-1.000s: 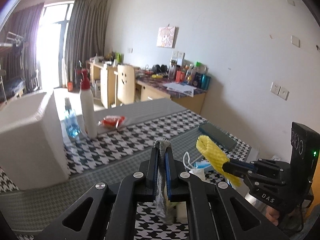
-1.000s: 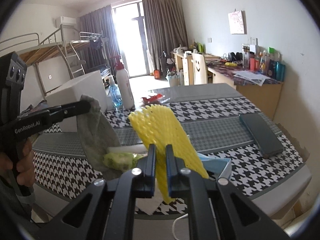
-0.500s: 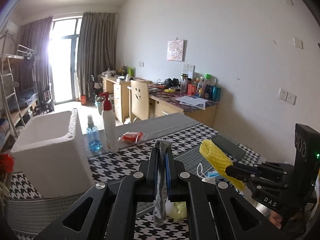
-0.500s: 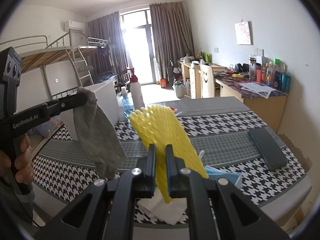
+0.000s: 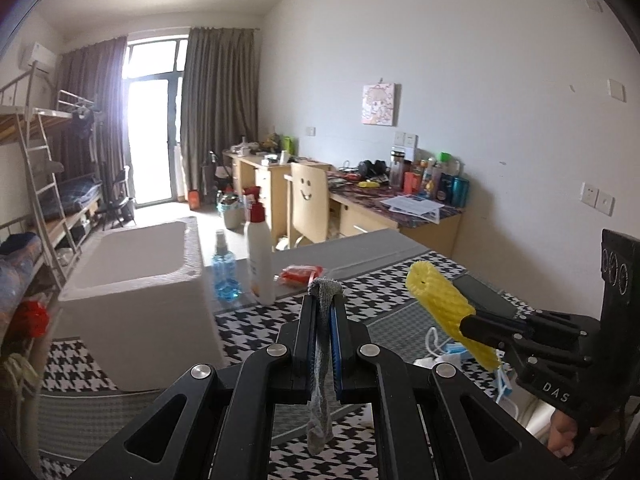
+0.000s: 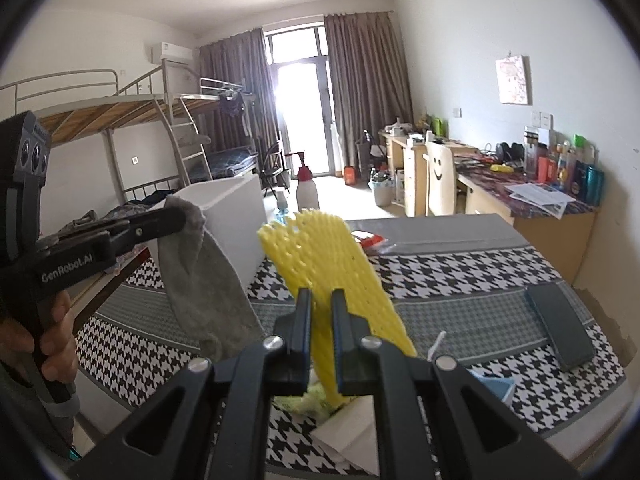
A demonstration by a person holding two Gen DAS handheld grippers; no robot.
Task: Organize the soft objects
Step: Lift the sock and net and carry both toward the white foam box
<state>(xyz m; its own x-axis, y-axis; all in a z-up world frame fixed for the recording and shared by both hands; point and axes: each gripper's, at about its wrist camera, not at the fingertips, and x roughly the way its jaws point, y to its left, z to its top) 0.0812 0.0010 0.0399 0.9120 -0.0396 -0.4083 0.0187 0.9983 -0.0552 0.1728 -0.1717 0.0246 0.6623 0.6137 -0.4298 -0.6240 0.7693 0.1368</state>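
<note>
My left gripper is shut on a grey sock that hangs down between its fingers, well above the table; the sock also shows in the right wrist view. My right gripper is shut on a yellow foam net sleeve, which also shows in the left wrist view. A white foam box stands open-topped at the left on the table, below and ahead of both grippers.
A white spray bottle, a small blue bottle and a red packet stand beyond the box. A dark phone lies at the right. A blue face mask, white paper and a green cloth lie near the front edge.
Both grippers have risen with their loads; the sock now hangs free above the table and the view looks down into the box opening.
</note>
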